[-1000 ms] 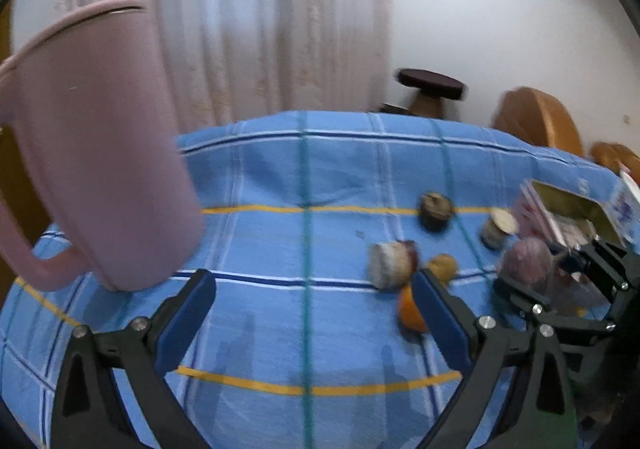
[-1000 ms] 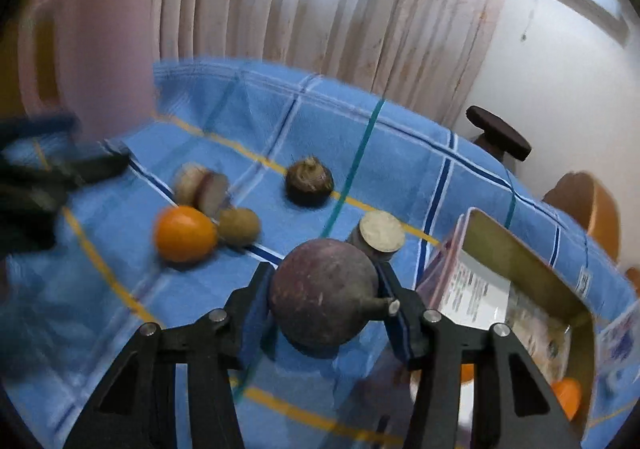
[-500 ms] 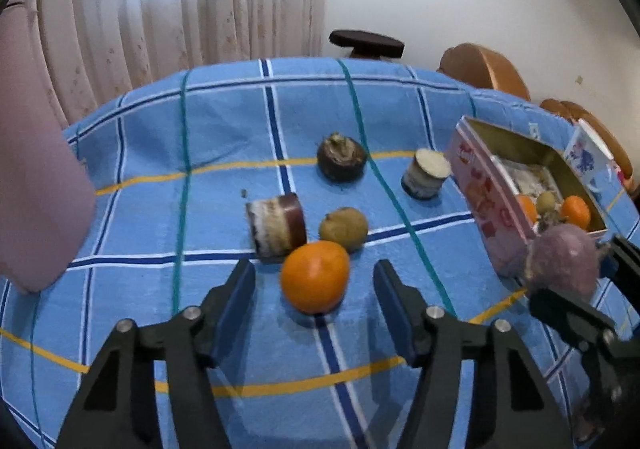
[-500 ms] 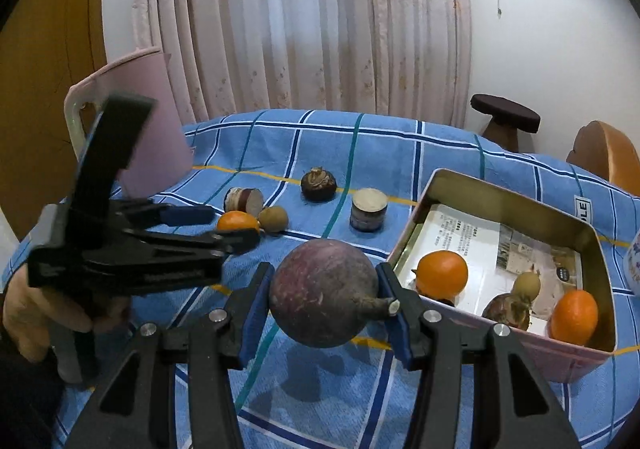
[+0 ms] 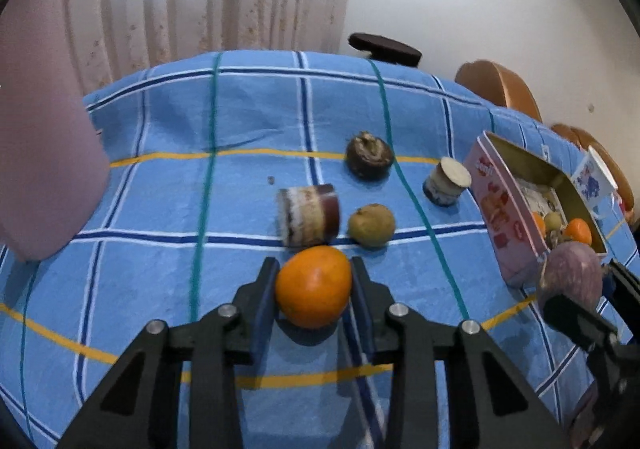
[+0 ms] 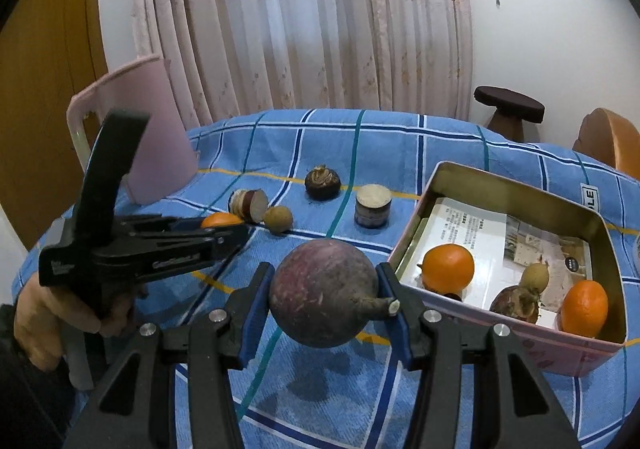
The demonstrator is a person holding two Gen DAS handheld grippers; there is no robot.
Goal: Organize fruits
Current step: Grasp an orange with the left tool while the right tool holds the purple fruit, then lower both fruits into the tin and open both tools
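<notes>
My left gripper is shut on an orange that rests on the blue checked cloth; the orange also shows in the right wrist view. My right gripper is shut on a round purple fruit with a stub stem, held above the cloth just left of the tin box. The purple fruit also shows in the left wrist view. The box holds two oranges, a small yellow-green fruit and a brown fruit.
On the cloth lie a cut brown-and-white piece, a yellow-green fruit, a dark brown fruit and a small white-topped jar. A pink jug stands at the left. A stool and wooden chairs stand behind.
My left gripper moved forward and closed its fingers on the orange. My right gripper held still with the purple fruit.
</notes>
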